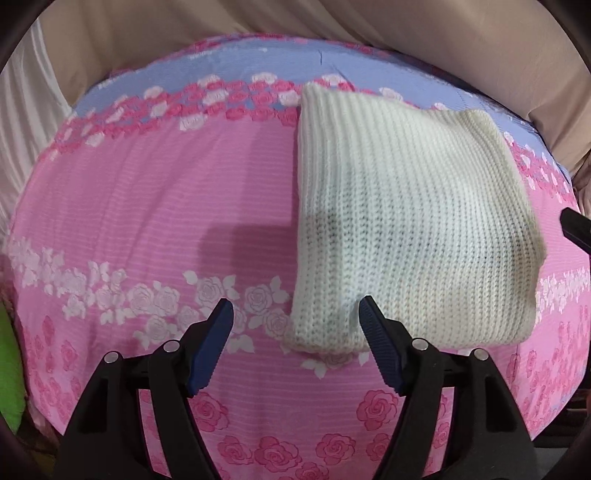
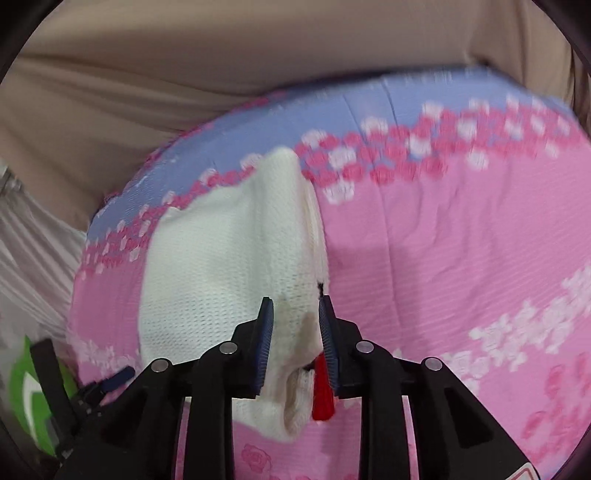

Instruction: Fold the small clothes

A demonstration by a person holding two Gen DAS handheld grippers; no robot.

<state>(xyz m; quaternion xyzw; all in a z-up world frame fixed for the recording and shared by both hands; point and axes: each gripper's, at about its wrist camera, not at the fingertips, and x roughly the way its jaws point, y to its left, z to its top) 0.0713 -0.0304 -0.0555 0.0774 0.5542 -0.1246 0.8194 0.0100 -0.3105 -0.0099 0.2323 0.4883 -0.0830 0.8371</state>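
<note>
A cream knitted garment [image 1: 406, 221] lies folded on a pink floral sheet [image 1: 166, 192]. My left gripper [image 1: 295, 314] is open and empty, hovering over the garment's near left corner. In the right wrist view my right gripper [image 2: 295, 317] is shut on the garment's [image 2: 229, 258] near right edge, with the knit bunched between the pads. A red tag [image 2: 322, 391] hangs by the right pad. The right gripper's tip shows at the right edge of the left wrist view [image 1: 576, 229].
The sheet covers a raised surface with a blue band [image 1: 258, 66] at the far side. Beige fabric [image 1: 184, 33] lies behind it. A green object [image 2: 33, 391] sits at the lower left. The left gripper's body [image 2: 74, 391] shows low left in the right wrist view.
</note>
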